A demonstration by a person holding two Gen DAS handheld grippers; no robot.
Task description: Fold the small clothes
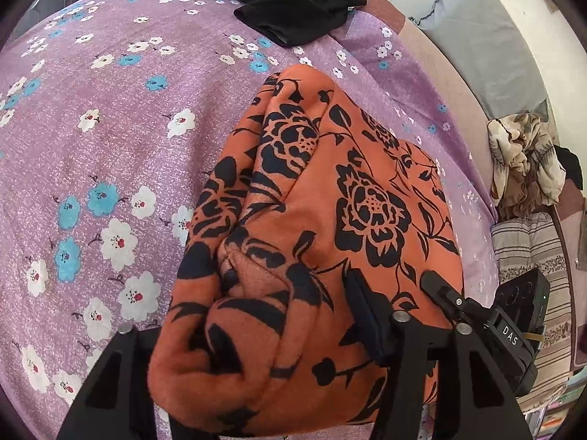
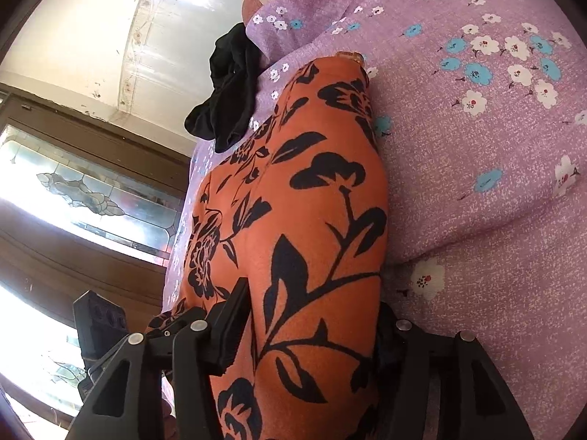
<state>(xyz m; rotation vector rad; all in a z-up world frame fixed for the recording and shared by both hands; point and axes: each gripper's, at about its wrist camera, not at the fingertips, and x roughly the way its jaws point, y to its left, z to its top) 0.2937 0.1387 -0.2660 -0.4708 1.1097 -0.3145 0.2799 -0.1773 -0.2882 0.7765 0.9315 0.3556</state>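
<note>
Closest in the left wrist view, the orange cloth with black flowers (image 1: 312, 227) bunches thickly over the left gripper (image 1: 293, 333), burying one finger so that only the other (image 1: 367, 315) shows, pressed into the fabric; the tongs pinch a fold of the cloth. Just beside it on the right, the tip of the right gripper (image 1: 440, 289) bites the same cloth at its near edge, with its camera block behind. In the right wrist view the cloth (image 2: 312, 242) fills the gap of the right gripper (image 2: 312, 330); one finger (image 2: 231, 326) lies flat against the fabric, the opposite one is mostly hidden under it, and the tongs clamp the cloth between them. The cloth's near end is cut off by the frame edge in both views. It lies lengthwise on the purple flowered bedsheet (image 1: 110, 139), near the bed's right edge. Farther off, a black garment (image 1: 293, 3) sits crumpled at the far edge of the bed, well apart from the cloth. Beyond the right edge stand a beige patterned bundle (image 1: 524, 161) and striped bedding (image 1: 532, 253).
</note>
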